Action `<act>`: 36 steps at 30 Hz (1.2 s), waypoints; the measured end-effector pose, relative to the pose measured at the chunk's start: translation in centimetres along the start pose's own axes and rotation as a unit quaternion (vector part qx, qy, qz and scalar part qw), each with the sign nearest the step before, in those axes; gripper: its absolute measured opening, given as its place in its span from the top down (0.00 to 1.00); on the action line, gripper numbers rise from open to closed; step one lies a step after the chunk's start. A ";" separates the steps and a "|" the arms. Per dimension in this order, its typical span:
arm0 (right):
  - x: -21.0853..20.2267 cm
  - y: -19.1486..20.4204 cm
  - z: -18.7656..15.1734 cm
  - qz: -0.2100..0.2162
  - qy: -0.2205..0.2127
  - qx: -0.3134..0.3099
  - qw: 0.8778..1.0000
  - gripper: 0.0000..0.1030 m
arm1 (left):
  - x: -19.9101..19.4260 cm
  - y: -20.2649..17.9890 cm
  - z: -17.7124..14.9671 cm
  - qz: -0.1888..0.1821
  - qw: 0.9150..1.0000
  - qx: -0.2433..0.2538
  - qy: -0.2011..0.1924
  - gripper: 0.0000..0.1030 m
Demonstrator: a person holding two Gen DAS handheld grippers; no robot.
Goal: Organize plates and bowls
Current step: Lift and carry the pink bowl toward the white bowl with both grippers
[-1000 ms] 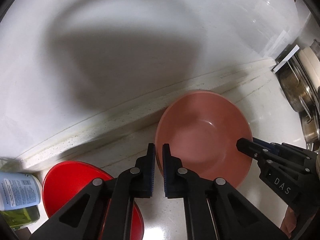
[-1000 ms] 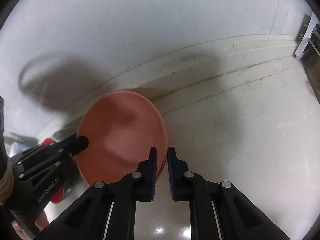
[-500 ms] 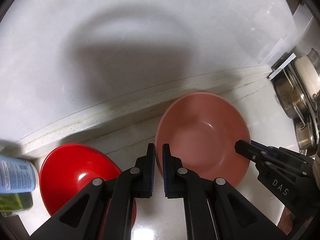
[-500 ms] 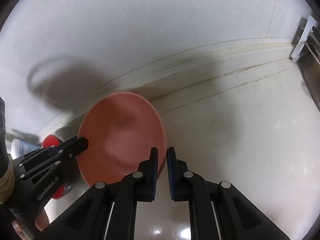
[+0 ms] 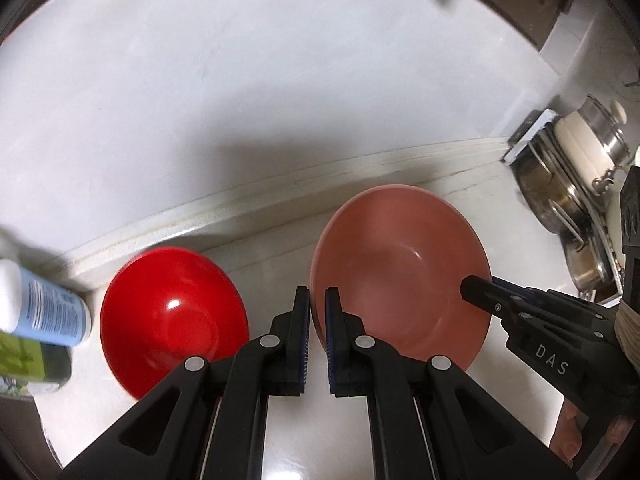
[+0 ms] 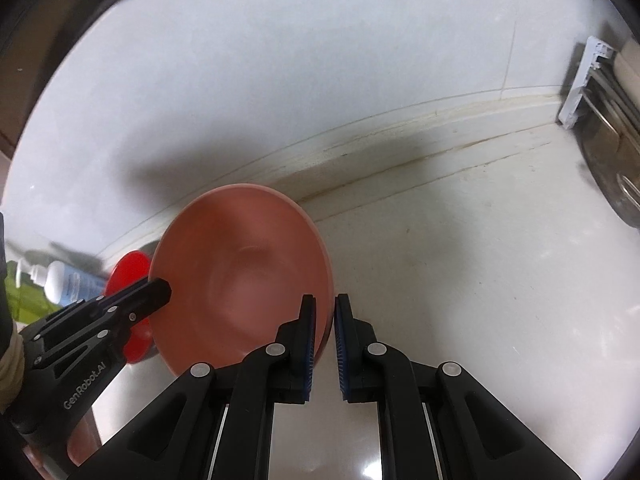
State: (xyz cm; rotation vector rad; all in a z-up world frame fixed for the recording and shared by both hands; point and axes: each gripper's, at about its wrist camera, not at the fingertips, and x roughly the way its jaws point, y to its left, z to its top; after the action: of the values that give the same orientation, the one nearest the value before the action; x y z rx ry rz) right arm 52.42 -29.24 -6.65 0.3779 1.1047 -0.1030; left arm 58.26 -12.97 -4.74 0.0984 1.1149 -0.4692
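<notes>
Hand-held gripper (image 5: 317, 312) above pale speckled counter (image 6: 480, 280), white wall (image 5: 240, 80).

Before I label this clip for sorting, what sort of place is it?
Most likely a home kitchen counter: a pale stone worktop against a white wall, steel pots racked at one end, and a pink bowl beside a red bowl.

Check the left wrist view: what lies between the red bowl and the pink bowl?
Only the left gripper, shut on the pink bowl at its near rim, and behind it bare countertop. The red bowl sits apart, untouched.
</notes>
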 end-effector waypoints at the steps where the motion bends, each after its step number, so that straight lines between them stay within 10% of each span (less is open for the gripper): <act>1: -0.3 -0.1 -0.3 -0.001 -0.003 0.000 1.000 0.89 | -0.4 -0.1 -0.3 -0.001 1.000 0.001 -0.001 0.91; 36: -13.4 -1.7 -12.5 -0.030 -0.062 0.009 0.998 0.89 | -9.8 -6.9 -10.6 -0.045 0.998 0.038 -0.030 0.91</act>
State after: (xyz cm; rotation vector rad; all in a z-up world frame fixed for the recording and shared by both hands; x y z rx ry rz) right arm 35.26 -27.89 -0.17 0.3490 0.9934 -0.1875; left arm 43.02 -12.85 0.20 0.0999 1.0467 -0.5916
